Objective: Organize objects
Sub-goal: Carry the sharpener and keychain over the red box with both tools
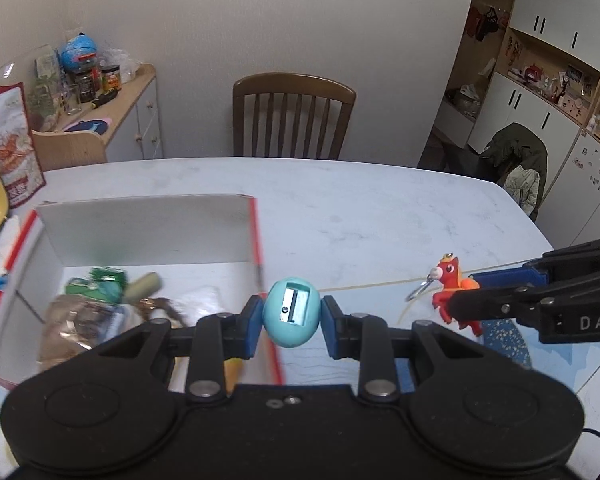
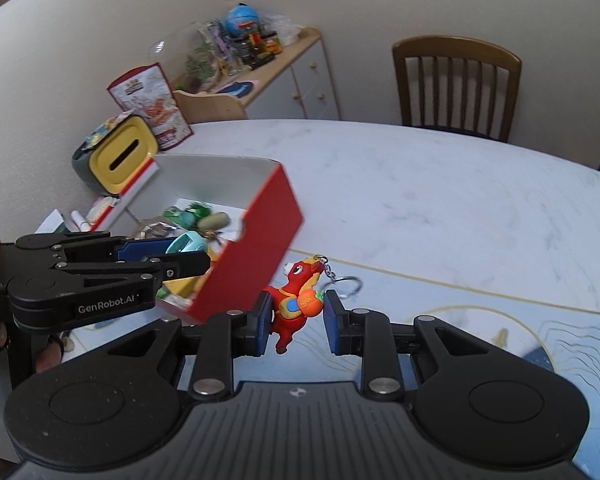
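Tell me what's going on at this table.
A person is tidying small items with two handheld grippers. The left gripper is shut on a teal pencil sharpener, held above the table beside the red box of odds and ends. The right gripper is shut on a red horse keychain.

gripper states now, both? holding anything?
Left gripper: jaws shut on the teal egg-shaped pencil sharpener.
Right gripper: jaws shut on the red horse keychain.

Soft, even indoor light; fisheye bends the edges, and the red box (image 2: 256,240) looks perhaps motion-blurred.
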A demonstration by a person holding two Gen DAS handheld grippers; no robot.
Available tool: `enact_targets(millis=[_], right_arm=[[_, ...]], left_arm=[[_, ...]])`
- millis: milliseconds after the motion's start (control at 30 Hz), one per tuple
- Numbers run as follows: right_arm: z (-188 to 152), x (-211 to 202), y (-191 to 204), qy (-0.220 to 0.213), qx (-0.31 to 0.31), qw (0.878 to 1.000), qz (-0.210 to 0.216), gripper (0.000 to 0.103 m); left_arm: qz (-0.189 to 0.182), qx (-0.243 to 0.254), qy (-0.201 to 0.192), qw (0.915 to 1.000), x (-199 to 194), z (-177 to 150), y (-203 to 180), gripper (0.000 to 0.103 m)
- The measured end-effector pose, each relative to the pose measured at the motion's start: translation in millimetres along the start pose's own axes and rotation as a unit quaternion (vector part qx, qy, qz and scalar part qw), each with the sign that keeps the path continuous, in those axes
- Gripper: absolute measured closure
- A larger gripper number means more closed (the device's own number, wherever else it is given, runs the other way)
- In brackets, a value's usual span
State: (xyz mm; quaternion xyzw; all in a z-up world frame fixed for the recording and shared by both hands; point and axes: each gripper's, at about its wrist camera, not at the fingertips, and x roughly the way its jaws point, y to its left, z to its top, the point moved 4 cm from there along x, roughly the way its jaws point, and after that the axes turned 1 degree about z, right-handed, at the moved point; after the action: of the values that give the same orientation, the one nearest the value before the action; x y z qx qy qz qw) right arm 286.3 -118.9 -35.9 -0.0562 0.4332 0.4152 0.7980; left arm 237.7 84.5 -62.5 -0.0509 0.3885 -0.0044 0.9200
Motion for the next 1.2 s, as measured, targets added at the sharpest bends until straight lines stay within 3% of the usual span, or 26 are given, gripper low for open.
enact_targets(millis=[600, 933, 1200], right_arm=[[49, 48, 118, -0.013, -0.050, 0.999, 0.011, 0.077], [48, 120, 137, 0.018, -0.056, 0.998, -0.024, 0.077], [38, 173, 140, 0.050, -0.076, 0.994, -0.053, 0.076]], left_arm=[[0.020, 0.005, 0.010, 0.9997, -25, 22, 121, 0.073], [0.029, 0.026, 0.045, 0.9982, 15, 14, 157, 0.073], [0.011, 0.052, 0.057, 0.9970, 56, 20, 153, 0.073]])
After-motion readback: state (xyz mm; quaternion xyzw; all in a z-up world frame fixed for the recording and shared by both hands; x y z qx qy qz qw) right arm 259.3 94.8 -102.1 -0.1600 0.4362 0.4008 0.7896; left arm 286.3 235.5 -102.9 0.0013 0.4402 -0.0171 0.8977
